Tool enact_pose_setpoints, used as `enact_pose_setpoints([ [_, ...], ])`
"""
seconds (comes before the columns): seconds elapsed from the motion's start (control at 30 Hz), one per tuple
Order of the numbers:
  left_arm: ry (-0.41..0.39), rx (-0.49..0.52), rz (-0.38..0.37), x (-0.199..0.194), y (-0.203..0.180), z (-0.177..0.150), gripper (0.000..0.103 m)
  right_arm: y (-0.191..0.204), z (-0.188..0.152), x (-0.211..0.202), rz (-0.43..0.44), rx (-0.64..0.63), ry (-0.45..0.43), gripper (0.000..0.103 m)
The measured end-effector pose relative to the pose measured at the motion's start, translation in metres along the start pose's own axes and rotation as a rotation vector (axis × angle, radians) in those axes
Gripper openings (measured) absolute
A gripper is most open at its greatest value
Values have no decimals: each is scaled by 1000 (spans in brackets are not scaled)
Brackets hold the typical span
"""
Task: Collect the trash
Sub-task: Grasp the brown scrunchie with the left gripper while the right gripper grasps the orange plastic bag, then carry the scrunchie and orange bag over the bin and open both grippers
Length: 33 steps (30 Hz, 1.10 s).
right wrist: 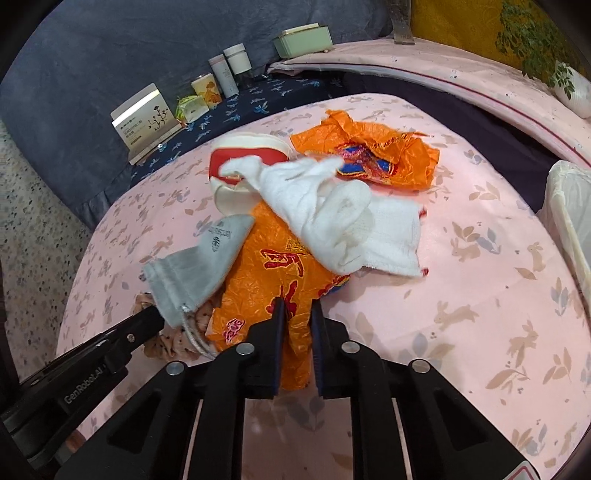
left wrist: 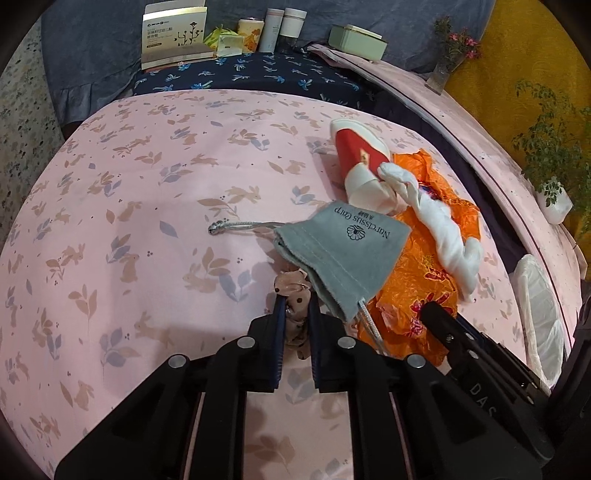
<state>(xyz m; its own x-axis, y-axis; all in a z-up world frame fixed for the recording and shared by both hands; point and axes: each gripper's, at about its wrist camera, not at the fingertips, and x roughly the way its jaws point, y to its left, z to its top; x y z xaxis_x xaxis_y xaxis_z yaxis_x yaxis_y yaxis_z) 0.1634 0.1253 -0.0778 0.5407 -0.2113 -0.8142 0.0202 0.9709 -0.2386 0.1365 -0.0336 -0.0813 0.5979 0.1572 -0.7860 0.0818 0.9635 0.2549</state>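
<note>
On the pink sheet [left wrist: 155, 206] sits the whole pile, both my tongs at its near edge. Orange wrapper [right wrist: 269, 266] is the biggest piece, crumpled, with a white cloth [right wrist: 332, 221] draped across it and a red-and-white box [left wrist: 356, 151] behind. Right tongs [right wrist: 297, 314] are clenched on the wrapper's near end; the foil bunches between the pads and hangs below them. Grey pouch [left wrist: 343, 251] lies on the wrapper's left side, cord [left wrist: 243, 225] trailing onto the sheet. Left tongs [left wrist: 295, 310] are clenched on a spotted scrunchie [left wrist: 295, 295], which is tucked just under the pouch's near corner. In the right view, the left tongs [right wrist: 155, 317] come in from the left with the tip touching the pouch.

White-lined bin [right wrist: 569, 221] stands off the sheet's right edge, well apart from both tongs; I can't see its contents. Along the far edge: a card box [left wrist: 173, 37], small carton [left wrist: 251, 35], two bottles [left wrist: 282, 27], green tin [left wrist: 356, 40], all shut.
</note>
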Motion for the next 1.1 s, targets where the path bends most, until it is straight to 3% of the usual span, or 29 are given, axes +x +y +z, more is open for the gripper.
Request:
enact_pose_setpoints([
  [0.53,-105,54,-49,-61,-43,1,11,-26,10,-94,51,43,-175,9],
  [1.1,-140,188,-99,-81,-125,-4,11,-83,7,-144,20,134,-267,9],
])
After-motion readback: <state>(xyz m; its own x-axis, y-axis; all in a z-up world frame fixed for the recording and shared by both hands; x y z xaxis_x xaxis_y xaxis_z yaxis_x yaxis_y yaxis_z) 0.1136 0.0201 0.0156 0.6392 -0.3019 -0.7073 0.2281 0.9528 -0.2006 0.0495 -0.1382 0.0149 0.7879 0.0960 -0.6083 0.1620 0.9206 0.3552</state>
